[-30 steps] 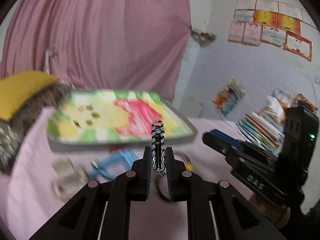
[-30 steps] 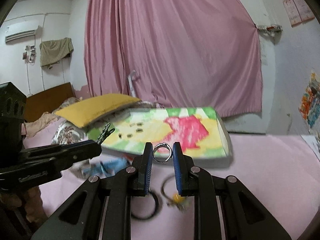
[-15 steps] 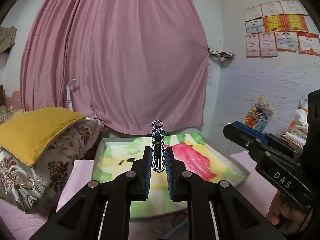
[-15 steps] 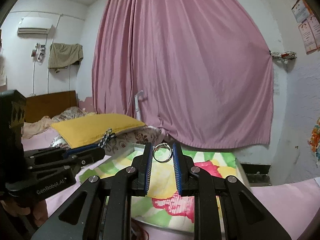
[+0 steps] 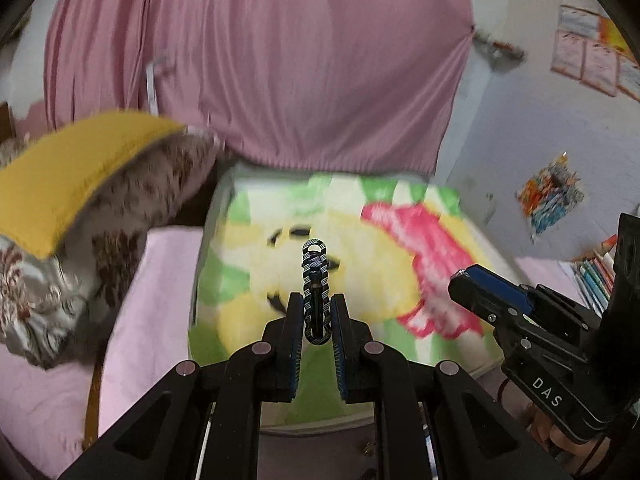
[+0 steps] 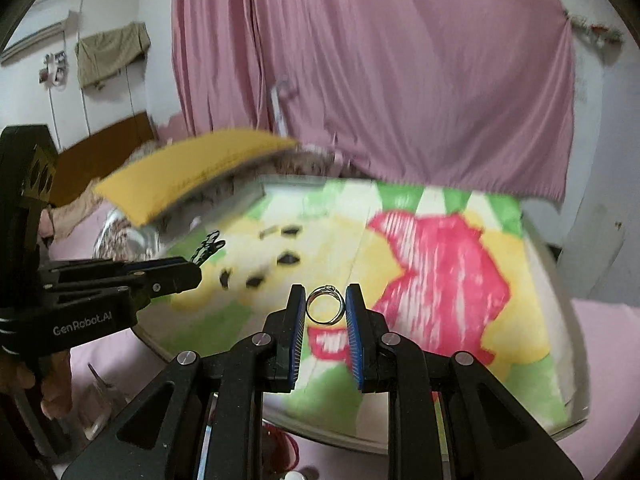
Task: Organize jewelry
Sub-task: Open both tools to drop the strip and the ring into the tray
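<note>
Nearest in the right wrist view, the right tongs (image 6: pixel 326 312) are closed on a silver ring (image 6: pixel 325 305), which sits edge-pinched between the blue pads and stands upright, with its small setting at the top. Judgement: the ring is light, rigid and smooth, so it is likely to slip or twist out if the pinch loosens; holding across the band as now, clear of the setting, looks the safest grip. In the left wrist view, the left tongs (image 5: pixel 316 320) are clamped on the lower end of a dark patterned hair clip (image 5: pixel 316 280), which stands upright with its ringed tip pointing away. Judgement: the clip is light and stiff, with a sprung jaw; the grip low on its body leaves the far end free to lead into a placement. Both pieces hang in the air above the near part of a tray (image 6: pixel 556 264) lined with a green, yellow and red print, with small dark items lying on it, blurred. Left of the tray is a yellow pillow (image 5: pixel 68 176); behind is a pink curtain (image 6: pixel 380 72). Readable writing: "DAS" on the right tool body seen from the left camera, "GenRobot.AI" on the left tool body seen from the right camera. Papers on the far right wall are too blurred to read.
</note>
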